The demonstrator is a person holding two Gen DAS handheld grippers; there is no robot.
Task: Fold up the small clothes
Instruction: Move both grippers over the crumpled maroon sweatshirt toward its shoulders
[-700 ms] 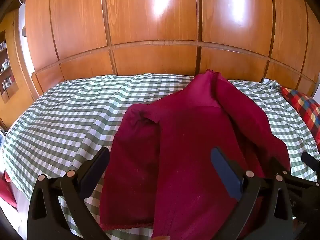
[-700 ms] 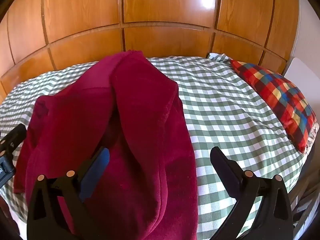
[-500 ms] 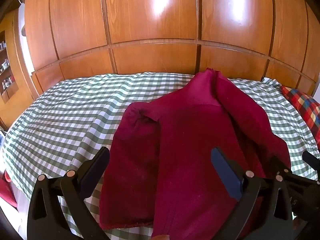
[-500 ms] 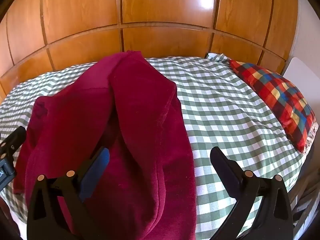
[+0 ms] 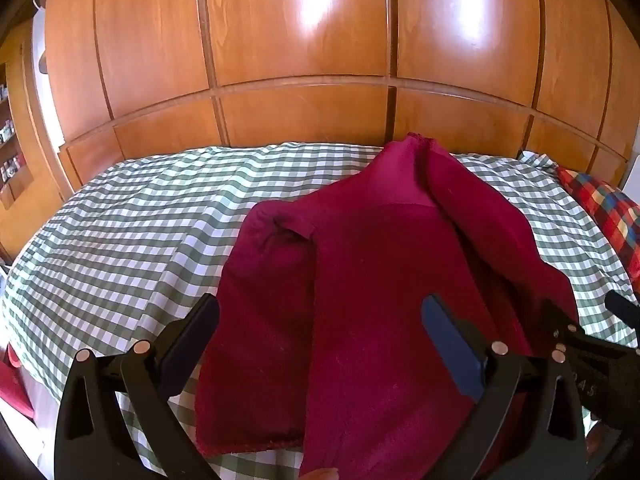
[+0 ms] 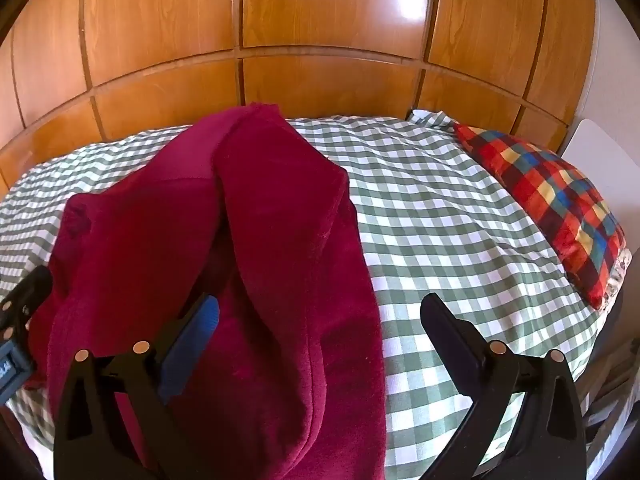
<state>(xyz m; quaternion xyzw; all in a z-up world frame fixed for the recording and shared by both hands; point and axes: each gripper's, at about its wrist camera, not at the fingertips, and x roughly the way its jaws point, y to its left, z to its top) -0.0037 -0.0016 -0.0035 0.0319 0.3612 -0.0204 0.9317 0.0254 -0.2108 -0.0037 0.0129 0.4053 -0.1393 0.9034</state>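
In the left wrist view, the red garment (image 5: 360,300) is seen spread out on the bed (image 5: 120,240), near the front edge. The left tongs (image 5: 320,328) are held wide open above it, and nothing is pinched. A loose flap is lying on the left side, and a thick fold is bunched up on the right. If only the top layer is pinched, the fold could be made crooked. Because the cloth is soft and fluffy, it could be dragged along the checked cover and wrinkled.

In the right wrist view, the right tongs (image 6: 320,328) are also held wide open, with nothing pinched. The garment (image 6: 260,260) is humped up under the left finger, and bare bed (image 6: 460,220) is seen under the right finger. If the tongs are closed here, the cover could be grabbed together with the cloth. The plaid pillow (image 6: 552,200) is well apart, so it is not likely to be bumped.
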